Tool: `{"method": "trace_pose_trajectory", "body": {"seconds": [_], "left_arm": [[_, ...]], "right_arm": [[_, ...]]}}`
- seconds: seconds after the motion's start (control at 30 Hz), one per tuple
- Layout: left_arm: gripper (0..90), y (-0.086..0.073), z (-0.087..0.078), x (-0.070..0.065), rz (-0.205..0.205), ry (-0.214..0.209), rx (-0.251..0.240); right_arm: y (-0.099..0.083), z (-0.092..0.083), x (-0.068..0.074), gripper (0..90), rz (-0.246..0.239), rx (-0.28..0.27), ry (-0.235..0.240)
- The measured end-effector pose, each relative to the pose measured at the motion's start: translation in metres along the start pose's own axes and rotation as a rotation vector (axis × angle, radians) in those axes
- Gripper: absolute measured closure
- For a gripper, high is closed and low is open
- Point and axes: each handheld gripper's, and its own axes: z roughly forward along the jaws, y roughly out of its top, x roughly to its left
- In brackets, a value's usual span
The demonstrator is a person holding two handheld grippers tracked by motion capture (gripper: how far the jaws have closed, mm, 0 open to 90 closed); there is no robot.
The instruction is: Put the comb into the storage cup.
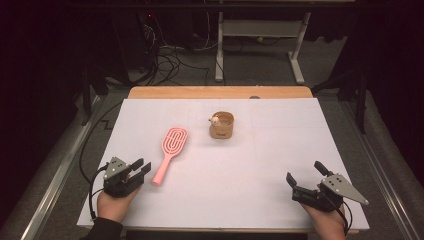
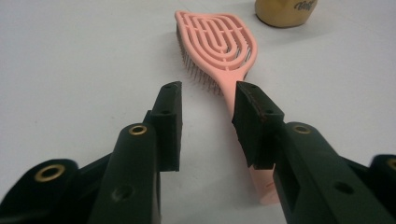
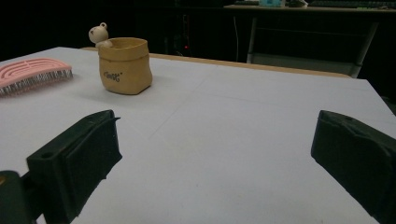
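A pink hairbrush lies on the white table cover, head pointing away, bristles down. Just left of its handle end rests my left gripper, held in a hand. In the left gripper view its jaws stand partly apart, nothing pressed between them; the brush runs ahead and its handle passes under the right-hand jaw. A tan pouch-shaped cup with a small bear figure on its rim stands mid-table. My right gripper sits at the near right, jaws wide apart, holding nothing; the cup and brush lie far ahead of it.
The white cover spreads over a wooden table whose bare edge shows at the back. Beyond it stand a desk frame's legs and cables on the dark floor. A metal rail runs along the table's left.
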Motion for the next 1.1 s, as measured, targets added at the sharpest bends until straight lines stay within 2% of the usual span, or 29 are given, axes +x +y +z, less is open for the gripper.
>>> {"method": "trace_pose_trajectory", "body": {"seconds": [0.03,0.07,0.2,0.27,0.33,0.4,0.47,0.5,0.63,0.8,0.87,0.93,0.97,1.1], "left_arm": [[59.9,0.0003,0.0004,-0.0007,0.001,0.002,-0.001],[54.1,0.0008,0.0007,-0.0013,0.001,0.005,0.001],[53.7,0.0005,0.0008,-0.0017,0.013,-0.010,-0.005],[43.2,0.0010,0.0010,-0.0010,0.001,-0.011,-0.005],[43.0,0.0007,0.0005,0.0002,-0.012,-0.022,-0.018],[34.1,0.0013,0.0006,0.0006,-0.022,-0.017,-0.018],[32.8,0.0013,0.0005,0.0005,-0.018,-0.013,-0.023],[26.9,0.0018,0.0009,0.0001,-0.017,-0.006,-0.018],[18.4,0.0024,0.0018,-0.0011,-0.014,-0.002,-0.014],[13.7,0.0031,0.0026,-0.0020,-0.012,0.005,-0.012],[7.7,0.0035,0.0031,-0.0019,-0.016,0.005,-0.008],[5.9,0.0036,0.0034,-0.0020,-0.017,0.010,-0.009],[1.3,0.0039,0.0036,-0.0020,-0.018,0.013,-0.006],[0.0,0.0043,0.0043,-0.0026,-0.019,0.018,-0.004]], "right_arm": [[0.0000,-0.0001,-0.0001,1.6,-0.001,-0.001,0.000],[0.0001,-0.0003,-0.0003,1.6,-0.001,-0.001,0.000],[0.0002,-0.0006,-0.0008,1.6,-0.002,-0.003,-0.001],[0.0003,-0.0007,-0.0007,1.6,-0.003,-0.004,-0.002],[0.0003,-0.0006,-0.0006,1.6,-0.004,-0.003,-0.001],[0.0003,-0.0005,-0.0007,1.6,-0.004,-0.003,-0.001],[0.0004,-0.0006,-0.0007,1.6,-0.004,-0.004,-0.001],[0.0004,-0.0006,-0.0008,1.6,-0.004,-0.004,-0.001],[0.0003,-0.0005,-0.0007,1.6,-0.005,-0.004,0.000],[0.0000,-0.0001,-0.0002,1.6,-0.004,-0.002,0.001],[0.0000,0.0000,0.0001,1.6,-0.005,-0.002,0.001],[-0.0001,0.0001,0.0002,1.6,-0.006,-0.002,0.001],[-0.0001,0.0001,0.0002,1.6,-0.006,-0.002,0.001],[-0.0002,0.0002,0.0003,1.6,-0.007,-0.002,0.001]]}}
